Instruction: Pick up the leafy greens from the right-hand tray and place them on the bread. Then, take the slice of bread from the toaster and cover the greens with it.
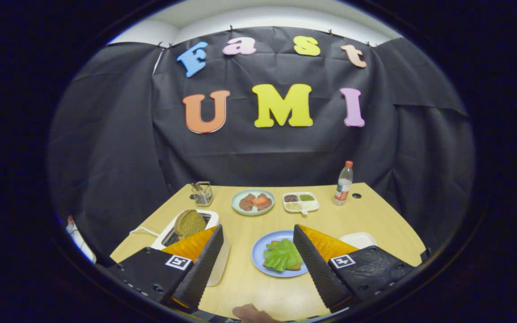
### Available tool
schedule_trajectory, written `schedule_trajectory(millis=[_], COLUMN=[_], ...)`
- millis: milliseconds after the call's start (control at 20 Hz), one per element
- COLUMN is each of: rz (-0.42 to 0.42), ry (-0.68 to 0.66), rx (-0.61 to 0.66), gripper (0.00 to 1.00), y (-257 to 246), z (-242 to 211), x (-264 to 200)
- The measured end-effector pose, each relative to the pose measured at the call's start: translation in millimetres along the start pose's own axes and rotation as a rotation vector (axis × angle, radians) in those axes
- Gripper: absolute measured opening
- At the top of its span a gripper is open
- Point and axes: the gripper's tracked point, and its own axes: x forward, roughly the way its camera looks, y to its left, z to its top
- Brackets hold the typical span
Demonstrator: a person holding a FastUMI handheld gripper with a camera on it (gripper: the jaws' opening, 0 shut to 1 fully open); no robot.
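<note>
- bottle (344, 183) at the table's (375, 211) far right
- divided dish (300, 202) left of the bottle
- meat plate (253, 202) further left
- glass jar (202, 193) leftmost

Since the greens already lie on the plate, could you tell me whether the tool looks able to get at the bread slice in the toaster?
Probably yes: the brown bread slice stands up out of the white toaster, just beyond the open tool's left finger, nothing covering it.

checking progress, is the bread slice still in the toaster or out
In: the bread slice stands upright in the toaster slot, beyond the open tool's left finger.
</note>
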Motion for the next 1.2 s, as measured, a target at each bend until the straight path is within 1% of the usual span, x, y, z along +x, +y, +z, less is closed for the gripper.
schedule_trajectory(millis=[200, 300, 450, 650, 750, 850, 1000, 1100, 1200], rz=[0.043, 0.053, 0.077, 0.088, 0.093, 0.082, 0.042, 0.045, 0.022], ry=[0.009, 0.020, 0.060, 0.078, 0.105, 0.138, 0.180, 0.238, 0.280], rx=[-0.065, -0.066, -0.037, 0.026, 0.036, 0.039, -0.009, -0.011, 0.029], gripper=[0.96, 0.96, 0.96, 0.96, 0.96, 0.95, 0.94, 0.89, 0.86], y=[40.8, 62.7, 93.6, 116.5, 124.6, 130.7, 129.7, 133.4, 129.2], z=[4.3, 1.7, -3.6, -2.3, -11.6, -23.2, -41.6, -58.9, -64.7], x=[8.7, 20.9, 43.2, 67.4, 84.7, 103.7, 130.5, 145.8, 153.6])
